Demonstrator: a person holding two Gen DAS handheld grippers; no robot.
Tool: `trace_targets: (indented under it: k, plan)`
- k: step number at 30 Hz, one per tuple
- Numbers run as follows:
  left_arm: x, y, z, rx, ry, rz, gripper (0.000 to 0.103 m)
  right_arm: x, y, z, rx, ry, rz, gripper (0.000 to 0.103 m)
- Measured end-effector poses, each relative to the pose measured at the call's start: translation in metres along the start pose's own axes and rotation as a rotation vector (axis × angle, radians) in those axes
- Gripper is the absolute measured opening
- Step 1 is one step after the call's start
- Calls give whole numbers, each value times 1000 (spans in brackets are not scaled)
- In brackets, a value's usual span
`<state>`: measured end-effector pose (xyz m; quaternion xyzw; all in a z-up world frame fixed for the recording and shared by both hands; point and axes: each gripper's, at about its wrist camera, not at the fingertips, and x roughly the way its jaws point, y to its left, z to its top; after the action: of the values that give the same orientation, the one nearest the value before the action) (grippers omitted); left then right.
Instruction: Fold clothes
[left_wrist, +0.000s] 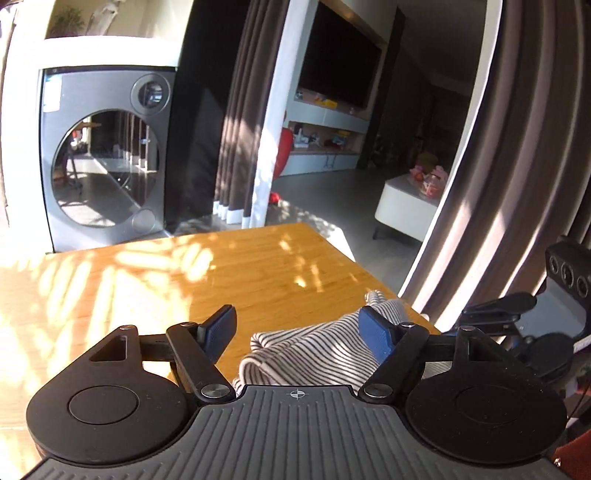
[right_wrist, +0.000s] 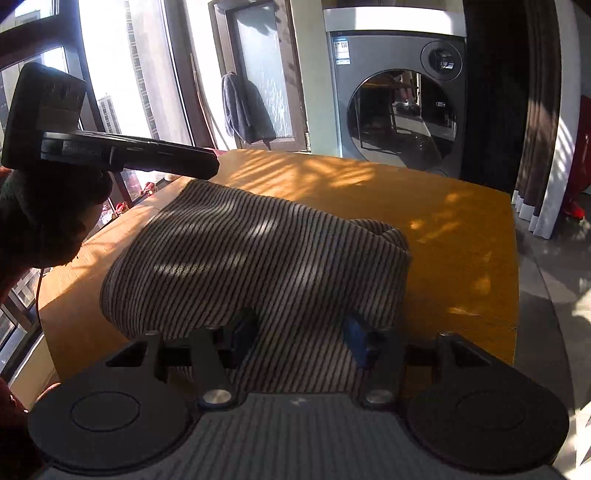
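Observation:
A black-and-white striped garment (right_wrist: 251, 262) lies folded in a thick bundle on the wooden table (right_wrist: 461, 236). In the left wrist view its near edge (left_wrist: 317, 350) lies between my left gripper's blue pads. My left gripper (left_wrist: 301, 328) is open, just above the cloth, holding nothing. My right gripper (right_wrist: 299, 336) is open, its fingers spread over the garment's near edge, and the cloth partly covers the blue pads (right_wrist: 354, 339). The left gripper's body (right_wrist: 125, 151) shows at the upper left of the right wrist view. The right gripper's body (left_wrist: 535, 325) shows at the right of the left wrist view.
A grey washing machine (left_wrist: 107, 155) stands beyond the table's far edge. Brown curtains (left_wrist: 517, 166) hang to the right. A window (right_wrist: 122, 74) runs along the table's left side. A white bench (left_wrist: 406, 206) stands on the floor beyond.

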<state>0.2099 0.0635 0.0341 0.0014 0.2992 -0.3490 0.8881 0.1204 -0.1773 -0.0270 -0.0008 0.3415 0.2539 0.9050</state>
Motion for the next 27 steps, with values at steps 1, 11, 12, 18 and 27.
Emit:
trace_targets:
  k: [1,11,12,18,27]
  plan:
    - [7,2,1,2,23,-2,78,8,-1,-6,15,6,-19,62]
    - [40,44,-29,-228,111,-19,91,-31,-20,-39,547,100,353,86]
    - [41,46,-31,-251,111,-27,91,-23,-23,-48,630,113,391,85]
    - [21,37,-40,-247,107,-2,90,18,-50,-40,776,132,319,58]
    - [1,-29,-63,-215,137,-177,93,29,-24,61,206,-120,-99,60]
